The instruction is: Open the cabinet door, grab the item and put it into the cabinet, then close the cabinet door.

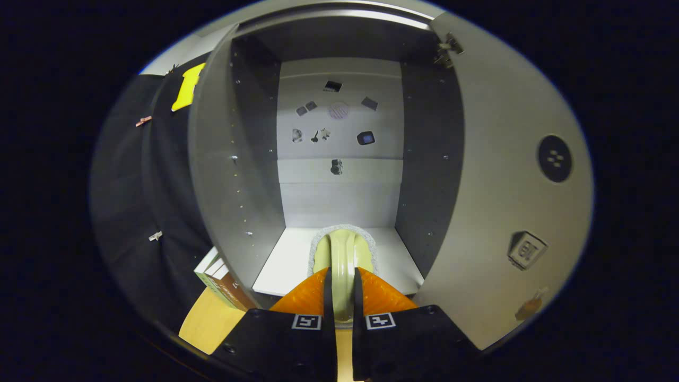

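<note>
My gripper [339, 289] is shut on the pale green handle of a brush-like item [342, 249] with a grey fuzzy rim. The item reaches forward over the front of the white cabinet floor [281, 265]. The grey cabinet [339, 201] stands open straight ahead of the fingers. Its door [509, 185] is swung wide to the right, with a hinge [448, 50] at its top corner. Several small dark stickers dot the cabinet's back wall [339, 122].
A stack of books [220, 281] leans against the cabinet's left outer side on a light wooden tabletop [209, 323]. The left cabinet wall [223, 175] and the open door flank the opening. A round dark knob [554, 158] and a square tag [527, 249] sit on the door.
</note>
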Available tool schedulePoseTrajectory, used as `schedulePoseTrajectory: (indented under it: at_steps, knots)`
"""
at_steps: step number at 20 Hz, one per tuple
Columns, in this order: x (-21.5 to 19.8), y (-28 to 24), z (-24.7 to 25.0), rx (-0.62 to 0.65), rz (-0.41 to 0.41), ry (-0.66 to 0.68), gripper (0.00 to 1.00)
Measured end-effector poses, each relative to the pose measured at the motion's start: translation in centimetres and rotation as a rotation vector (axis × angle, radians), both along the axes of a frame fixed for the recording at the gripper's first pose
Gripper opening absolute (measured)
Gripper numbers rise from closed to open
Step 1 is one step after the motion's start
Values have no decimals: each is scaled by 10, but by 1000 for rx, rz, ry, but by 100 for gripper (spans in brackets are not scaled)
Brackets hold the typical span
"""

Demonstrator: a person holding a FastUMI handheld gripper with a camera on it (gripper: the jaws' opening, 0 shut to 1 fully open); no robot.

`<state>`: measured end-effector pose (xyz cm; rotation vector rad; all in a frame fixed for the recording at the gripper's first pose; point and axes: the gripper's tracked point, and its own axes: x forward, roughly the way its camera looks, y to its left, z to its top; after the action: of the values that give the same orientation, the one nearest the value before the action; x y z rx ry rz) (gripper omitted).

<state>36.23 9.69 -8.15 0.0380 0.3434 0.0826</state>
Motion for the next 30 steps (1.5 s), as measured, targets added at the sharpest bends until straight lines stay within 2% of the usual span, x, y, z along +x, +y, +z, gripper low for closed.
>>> schedulePoseTrajectory:
  at_steps: [5,9,14,17,18,19,23,25,30]
  knots:
    - [70,14,-46,4,11,104,16]
    - [111,22,-72,3,0,135,16]
    - [143,22,-103,-4,-17,185,16]
    - [151,21,-107,8,-32,186,21]
    - [153,21,-107,14,-34,185,26]
    - [152,19,-106,12,-41,184,34]
    - [150,10,-87,0,-55,120,96]
    - [143,5,-72,17,-64,84,100]
    - [113,1,-15,48,-64,-56,100]
